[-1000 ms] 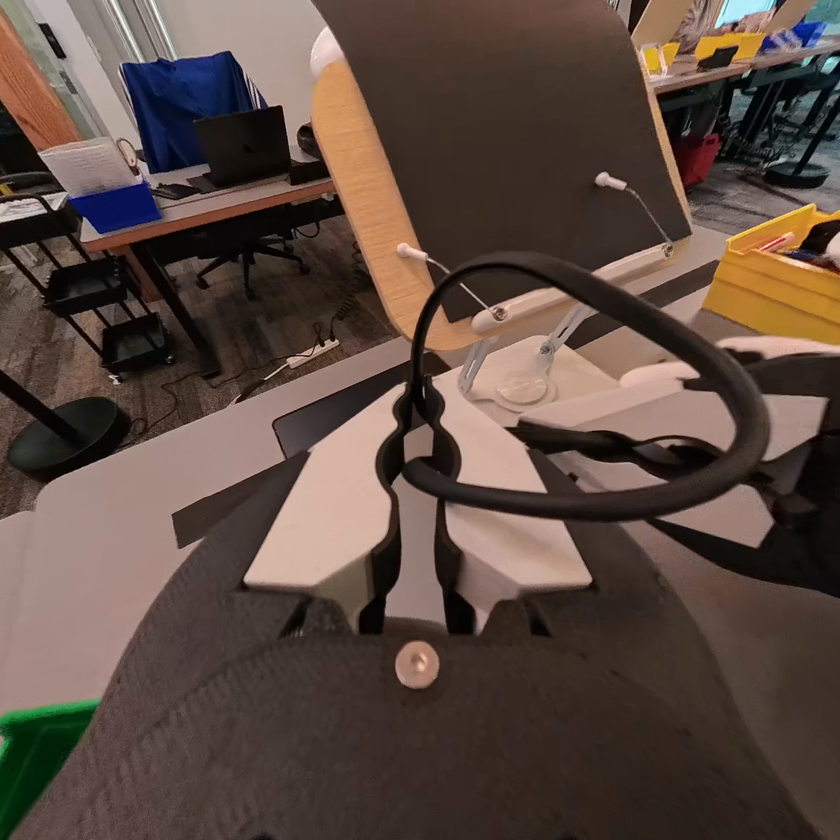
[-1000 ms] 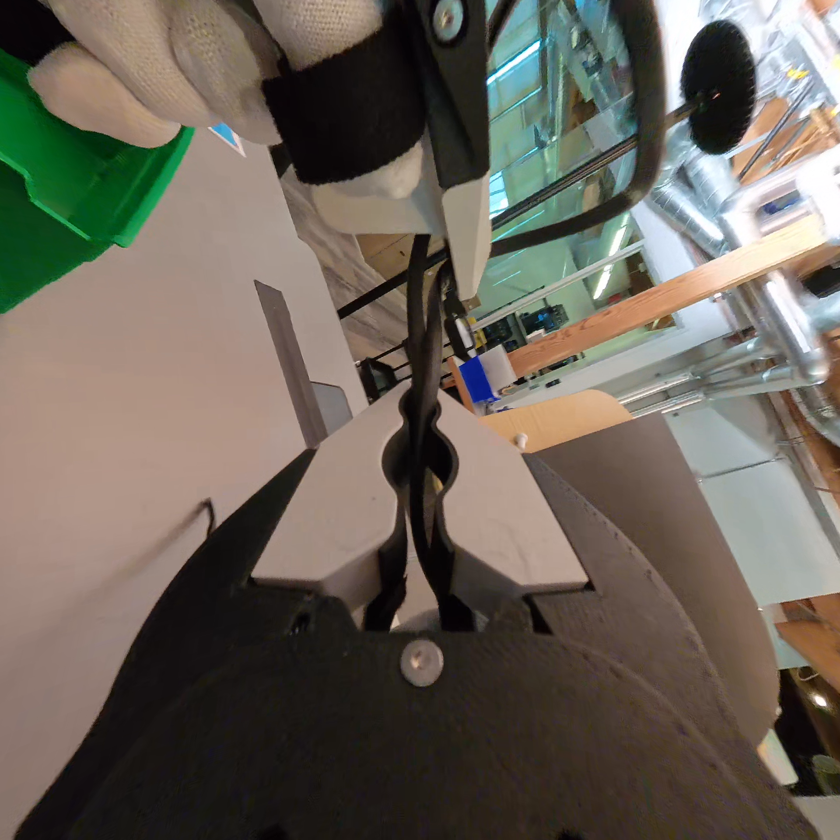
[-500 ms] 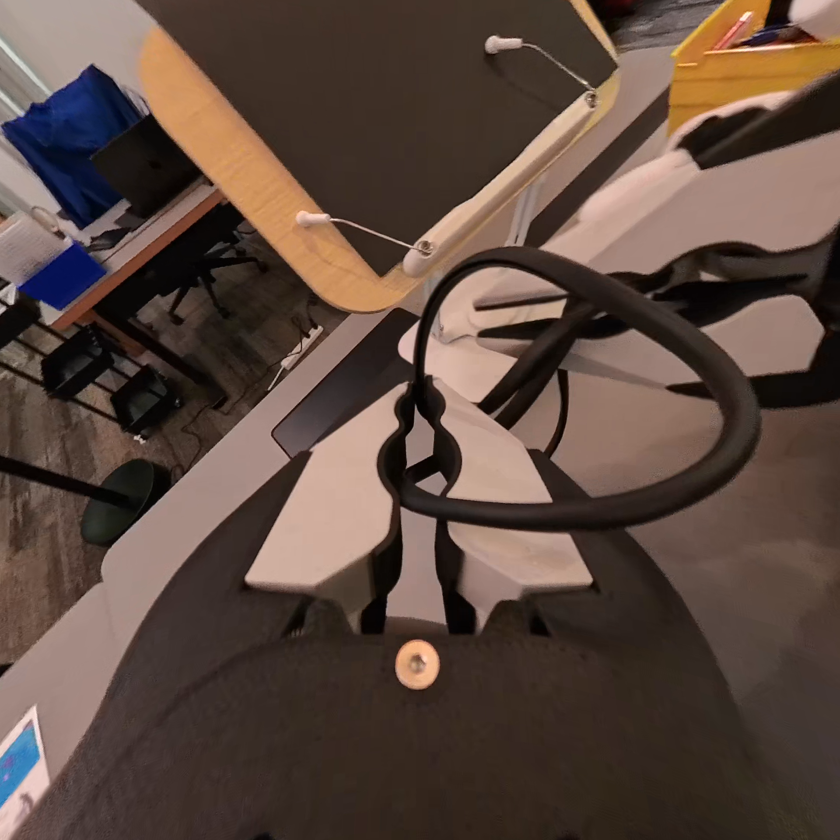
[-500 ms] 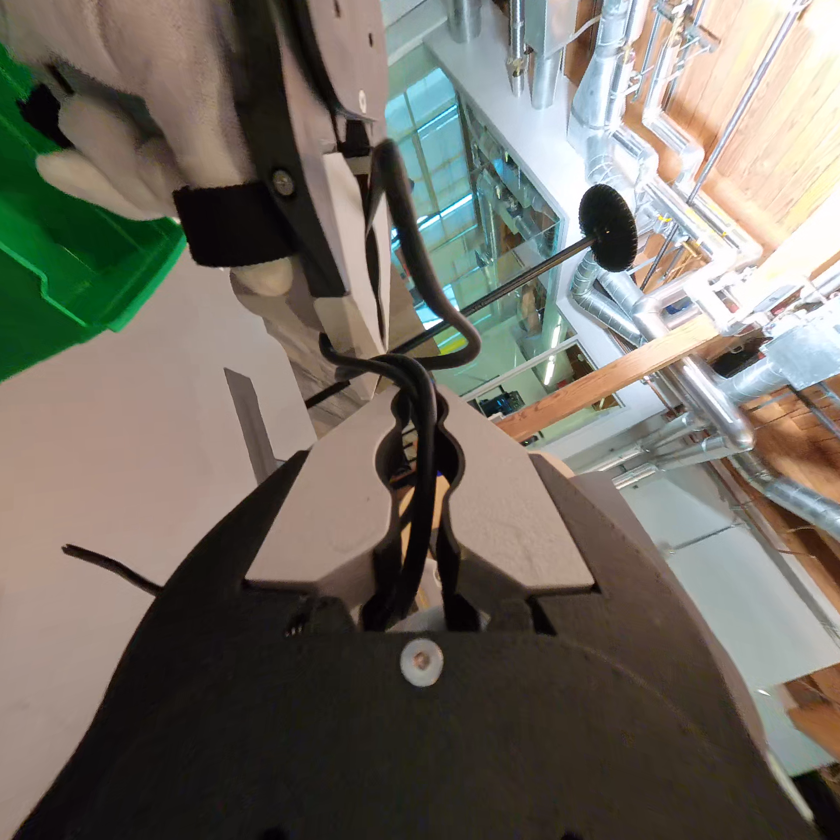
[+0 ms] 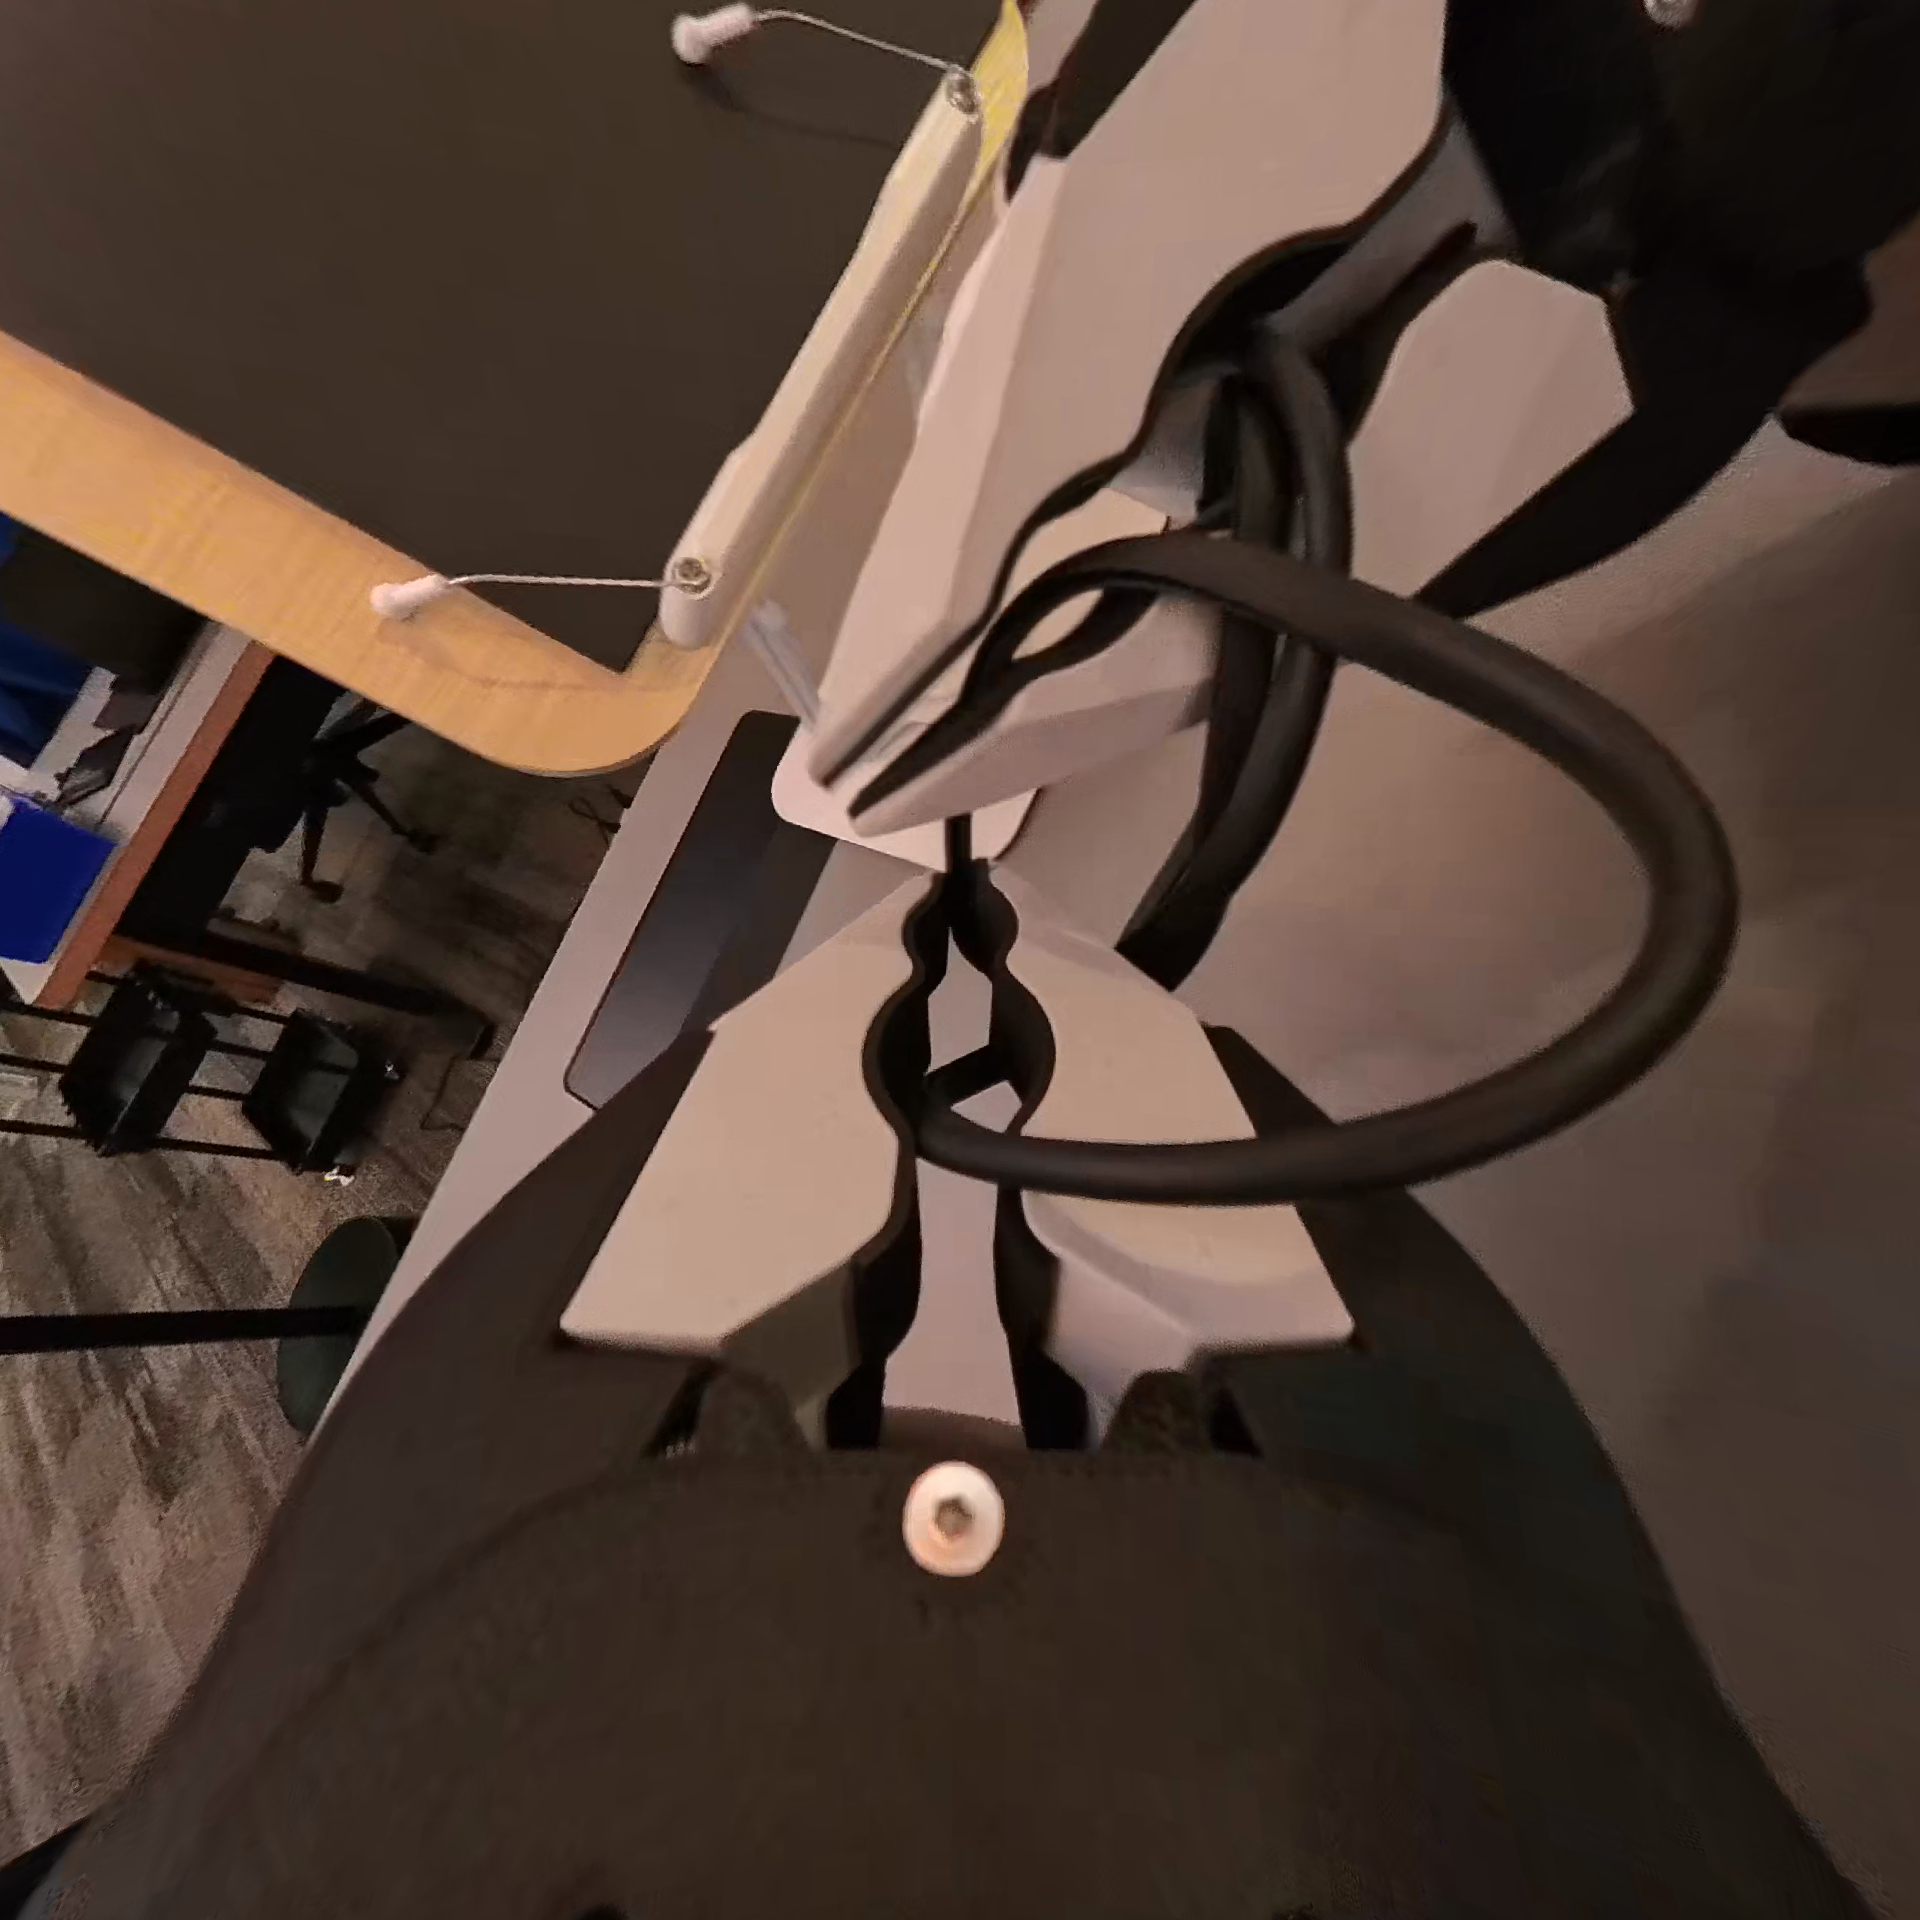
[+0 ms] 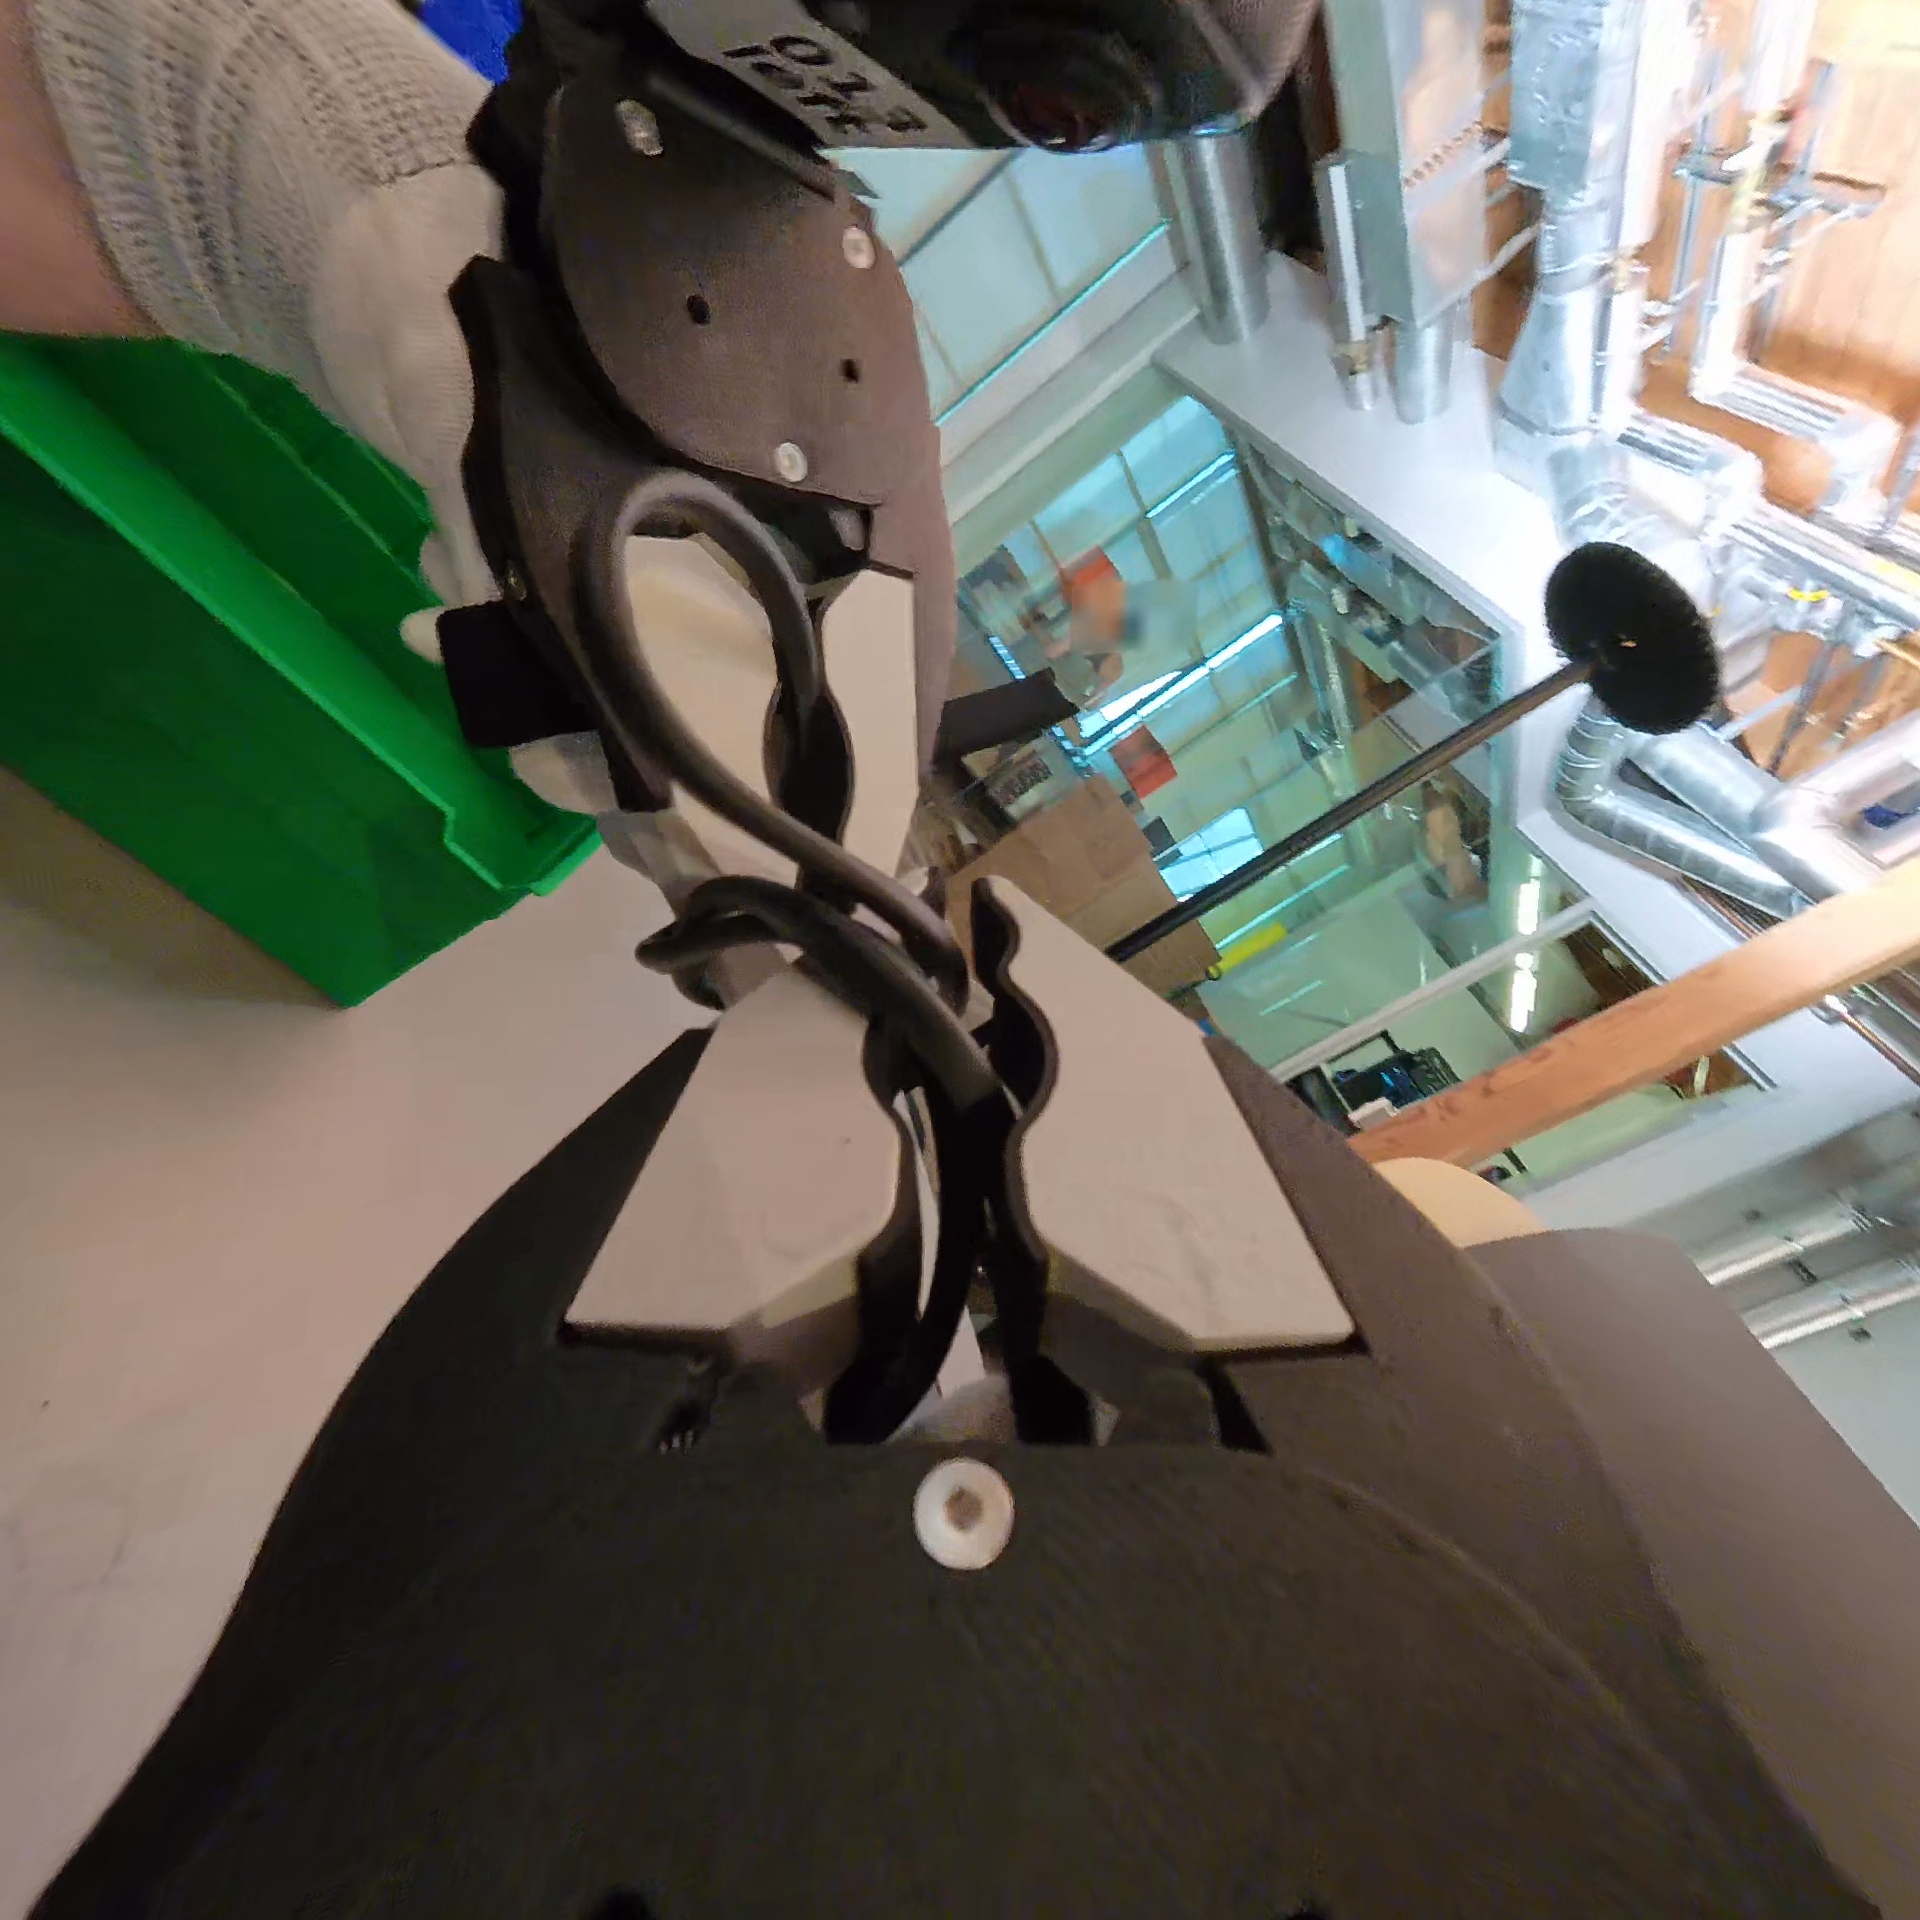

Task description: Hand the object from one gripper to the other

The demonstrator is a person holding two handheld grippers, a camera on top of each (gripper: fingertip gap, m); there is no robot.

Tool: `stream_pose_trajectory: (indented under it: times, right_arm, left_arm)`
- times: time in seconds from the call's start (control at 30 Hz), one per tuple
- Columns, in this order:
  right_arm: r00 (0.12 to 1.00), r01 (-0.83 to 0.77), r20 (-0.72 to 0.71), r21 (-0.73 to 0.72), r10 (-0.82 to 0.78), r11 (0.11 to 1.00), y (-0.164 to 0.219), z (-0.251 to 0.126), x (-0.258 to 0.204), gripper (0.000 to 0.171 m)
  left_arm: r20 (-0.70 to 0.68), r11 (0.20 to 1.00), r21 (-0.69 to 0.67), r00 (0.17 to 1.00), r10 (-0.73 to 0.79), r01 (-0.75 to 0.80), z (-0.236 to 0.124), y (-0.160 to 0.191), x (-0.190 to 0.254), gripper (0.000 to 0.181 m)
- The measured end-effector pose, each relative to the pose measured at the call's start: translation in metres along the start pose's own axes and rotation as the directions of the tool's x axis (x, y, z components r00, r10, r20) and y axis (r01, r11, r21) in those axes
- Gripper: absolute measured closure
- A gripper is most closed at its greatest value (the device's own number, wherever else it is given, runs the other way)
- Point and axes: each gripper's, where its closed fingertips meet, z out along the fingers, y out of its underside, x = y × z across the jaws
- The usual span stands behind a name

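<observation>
Two handheld grippers meet tip to tip, both gripping one black cable bundle above a grey table.

The left gripper has its fingers pressed together on a thin strand of the cable, whose thick loop bulges out to the right. Just beyond it, the right gripper pinches the bunched middle of the same bundle. A green bin sits at the far left and a tilted board stand stands behind. The handover appears to be at its shared-grip stage. Next, one gripper likely needs to open while the other holds firm, then draw away without snagging the loop.
</observation>
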Motion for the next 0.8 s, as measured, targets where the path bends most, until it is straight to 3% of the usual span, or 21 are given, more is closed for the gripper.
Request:
stream_pose_trajectory:
  times: [0.17, 0.33, 0.53, 0.8]
  right_arm:
    - [0.995, 0.04, 0.09, -0.046, -0.036, 0.998, 0.007, -0.001, -0.011, 0.171]
    - [0.992, -0.028, 0.12, -0.088, 0.039, 0.996, 0.015, -0.004, -0.007, 0.171]
    - [0.968, -0.222, 0.089, -0.135, 0.235, 0.966, 0.037, -0.007, 0.01, 0.171]
    - [0.95, -0.294, 0.034, -0.24, 0.31, 0.925, 0.071, -0.014, 0.025, 0.171]
  left_arm:
    - [-0.019, 0.999, -0.035, 0.999, 0.026, -0.027, 0.002, 0.006, 0.005, 0.18]
    - [-0.011, 1.0, 0.012, 1.0, -0.01, 0.01, 0.0, 0.002, 0.0, 0.177]
    - [0.076, 0.997, 0.073, 0.997, -0.029, 0.023, -0.01, -0.007, -0.017, 0.131]
    - [0.148, 0.989, 0.116, 0.986, 0.072, -0.09, -0.027, -0.03, -0.015, 0.111]
